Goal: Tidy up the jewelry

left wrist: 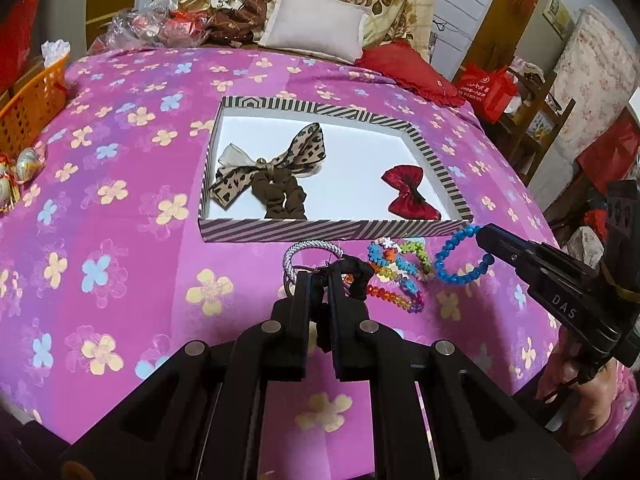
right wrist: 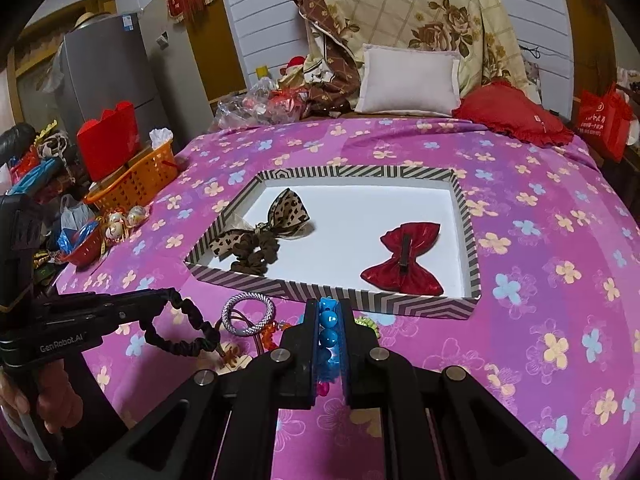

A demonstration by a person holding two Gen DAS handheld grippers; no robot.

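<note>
A: Two grippers in the left wrist view. Left gripper (left wrist: 320, 276), bottom centre, has its fingers pinched on a black scrunchie (left wrist: 357, 276), which bunches up over the fingertips.

B: And the other one?

A: Right gripper (left wrist: 482, 238) comes in from the right edge, tips nipped on a blue bead bracelet (left wrist: 460, 258). The loop hangs off it, just below the box's lower right corner.

B: Box?

A: Striped box (left wrist: 320, 229), centre of frame, on the pink flowered bedspread (left wrist: 120, 220). Inside: leopard bow scrunchie (left wrist: 268, 172) on the left, red bow clip (left wrist: 410, 192) on the right, well apart.

B: Loose stuff?

A: Silver-white bracelet (left wrist: 308, 250) and a heap of multicolour bead bracelets (left wrist: 396, 272), between box front and grippers. Orange basket (left wrist: 32, 100) at the left edge.

B: Right wrist view?

A: Right gripper (right wrist: 329, 312) bottom centre, fingers pressed tight on the blue bead bracelet (right wrist: 330, 336); beads run down between the pads. Left gripper (right wrist: 170, 296) at mid left, clamped on the black scrunchie (right wrist: 180, 332), which droops in a loop to the bedspread (right wrist: 540, 320).

B: Box again?

A: Striped box (right wrist: 332, 295) mid frame, leopard bow scrunchie (right wrist: 260, 236) left, red bow clip (right wrist: 404, 260) right, clip side up. Silver-white bracelet (right wrist: 249, 314) sits just below the box front, betw. the two grippers. Orange basket (right wrist: 136, 180) upper left.
</note>
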